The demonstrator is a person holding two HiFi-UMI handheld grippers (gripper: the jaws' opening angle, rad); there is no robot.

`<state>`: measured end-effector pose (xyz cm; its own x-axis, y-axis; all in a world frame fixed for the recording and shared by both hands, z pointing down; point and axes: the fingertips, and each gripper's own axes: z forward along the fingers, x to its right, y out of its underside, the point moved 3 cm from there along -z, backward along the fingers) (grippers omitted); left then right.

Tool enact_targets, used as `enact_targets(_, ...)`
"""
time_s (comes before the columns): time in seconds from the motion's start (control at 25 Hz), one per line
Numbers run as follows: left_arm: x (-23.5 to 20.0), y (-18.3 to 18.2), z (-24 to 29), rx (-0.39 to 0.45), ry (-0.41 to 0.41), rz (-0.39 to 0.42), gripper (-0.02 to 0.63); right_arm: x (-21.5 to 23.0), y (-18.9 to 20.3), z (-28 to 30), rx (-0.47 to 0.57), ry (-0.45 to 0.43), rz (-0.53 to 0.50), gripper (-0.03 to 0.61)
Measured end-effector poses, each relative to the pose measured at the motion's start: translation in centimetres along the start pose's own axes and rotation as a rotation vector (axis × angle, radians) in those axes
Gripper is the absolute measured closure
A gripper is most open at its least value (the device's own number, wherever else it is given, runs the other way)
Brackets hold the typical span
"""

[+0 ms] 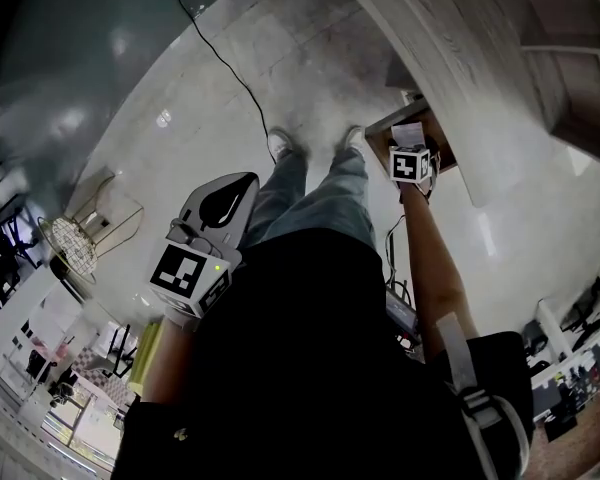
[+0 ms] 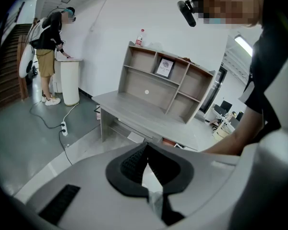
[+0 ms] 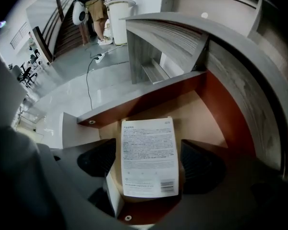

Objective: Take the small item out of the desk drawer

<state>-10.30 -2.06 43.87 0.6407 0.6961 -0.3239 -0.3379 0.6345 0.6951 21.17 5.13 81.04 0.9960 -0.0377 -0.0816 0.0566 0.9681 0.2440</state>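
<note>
The small item is a white box (image 3: 149,152) with fine print on its top face, standing in the open red-brown desk drawer (image 3: 149,92). My right gripper (image 3: 149,161) reaches down into the drawer, open wide, with the box between its dark pads (image 3: 98,159); the pads stand a little off the box's sides. In the head view the right gripper (image 1: 412,140) is over the drawer (image 1: 380,131), and the box (image 1: 408,131) shows just past its marker cube. My left gripper (image 1: 248,180) hangs by the person's left hip, shut and holding nothing, and its view (image 2: 146,147) looks at the desk (image 2: 144,111).
The grey desk (image 1: 450,58) carries a shelf unit (image 2: 158,87) with a bottle (image 2: 140,36) on top. A black cable (image 1: 230,68) and a power strip (image 2: 63,127) lie on the floor. The person's feet (image 1: 280,146) are beside the drawer. Another person (image 2: 50,37) stands far back.
</note>
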Motion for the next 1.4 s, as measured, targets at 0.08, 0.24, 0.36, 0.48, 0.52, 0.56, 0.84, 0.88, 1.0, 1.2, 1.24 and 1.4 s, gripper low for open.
enact_targets(0.08, -0.2, 0.1, 0.1, 0.0, -0.004, -0.003, 0.606, 0.4, 0.6, 1.1, -0.019, 0.015, 0.002, 0.181)
enact_targets(0.24, -0.3, 0.4, -0.3, -0.002, -0.012, -0.004, 0.606, 0.4, 1.1, 1.9, -0.047, 0.035, -0.012, 0.181)
enact_targets(0.36, -0.3, 0.7, -0.6, -0.004, -0.018, -0.004, 0.606, 0.4, 1.3, 2.3, -0.053, 0.049, -0.013, 0.178)
enact_targets(0.48, -0.3, 0.9, -0.7, -0.001, -0.022, -0.012, 0.606, 0.5, 1.3, 2.2, -0.048, 0.064, -0.017, 0.176)
enact_targets(0.52, -0.3, 0.9, -0.7, -0.002, -0.022, -0.014, 0.606, 0.4, 1.3, 2.3, -0.046, 0.061, -0.017, 0.176)
enact_targets(0.56, -0.3, 1.0, -0.7, -0.003, -0.021, -0.015, 0.606, 0.3, 1.3, 2.4, -0.047, 0.057, -0.017, 0.176)
enact_targets(0.84, 0.0, 0.9, -0.7, 0.007, -0.012, -0.017, 0.606, 0.2, 1.2, 1.9, -0.095, 0.089, -0.054, 0.175)
enact_targets(0.88, 0.1, 0.8, -0.7, 0.014, -0.011, -0.018, 0.606, 0.1, 1.1, 1.7, -0.098, 0.093, -0.071, 0.175)
enact_targets(1.0, 0.0, 0.5, -0.7, 0.036, -0.005, -0.019, 0.606, -0.3, 0.8, 0.8, -0.104, 0.095, -0.116, 0.175)
enact_targets(1.2, 0.0, -0.4, -0.9, 0.084, 0.011, -0.031, 0.606, -0.6, 0.0, -1.9, -0.109, 0.094, -0.15, 0.176)
enact_targets(1.24, 0.0, -0.5, -1.0, 0.095, 0.013, -0.038, 0.606, -0.7, -0.1, -2.4, -0.106, 0.09, -0.151, 0.176)
enact_targets(1.4, -0.5, -0.9, -1.0, 0.136, 0.018, -0.066, 0.606, -1.4, -1.2, -4.1, -0.092, 0.079, -0.169, 0.176)
